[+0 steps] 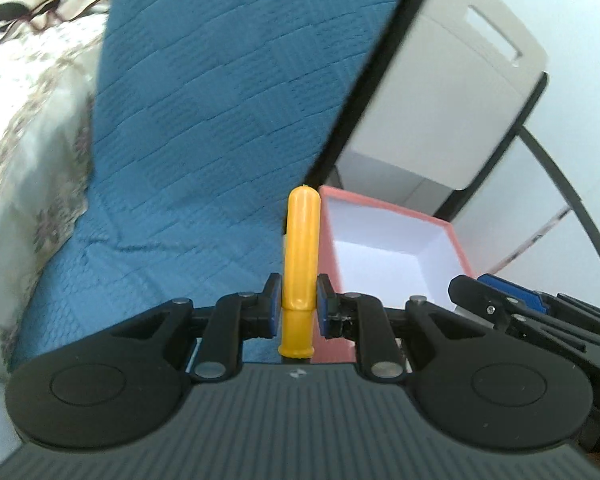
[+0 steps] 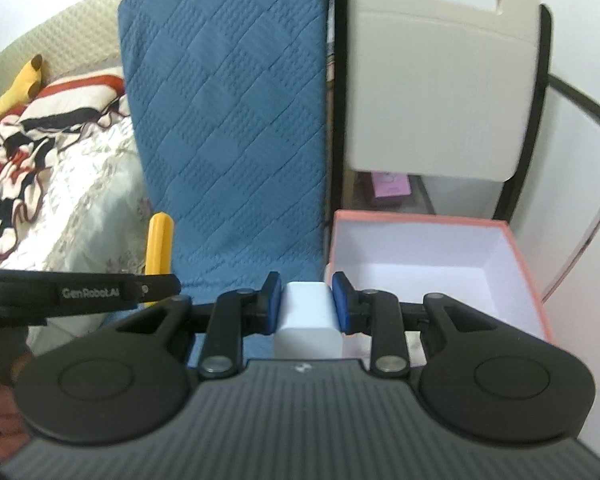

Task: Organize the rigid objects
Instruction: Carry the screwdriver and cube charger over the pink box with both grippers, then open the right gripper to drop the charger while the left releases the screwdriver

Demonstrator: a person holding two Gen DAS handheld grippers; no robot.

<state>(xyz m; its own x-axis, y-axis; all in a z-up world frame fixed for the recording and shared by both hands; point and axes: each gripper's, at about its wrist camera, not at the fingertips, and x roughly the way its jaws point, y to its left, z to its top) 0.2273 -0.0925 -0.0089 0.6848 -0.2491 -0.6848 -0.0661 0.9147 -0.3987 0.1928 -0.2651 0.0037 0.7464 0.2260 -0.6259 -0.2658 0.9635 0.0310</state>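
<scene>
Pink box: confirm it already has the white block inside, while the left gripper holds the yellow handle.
Not quite. The pink box is empty; the right wrist view shows its bare white inside. The white block is clamped in the right gripper, in front of the box. The rest stands: the left gripper holds the yellow handle.

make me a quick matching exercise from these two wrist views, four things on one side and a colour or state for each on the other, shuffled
Things:
1. yellow handle
2. white block
3. pink box
4. quilted cover

Colour or state:
A. blue, draped behind
B. clamped in the right gripper
C. open on top, white inside
D. clamped in the left gripper

Pairs: 1-D, 2-B, 3-C, 4-A
</scene>
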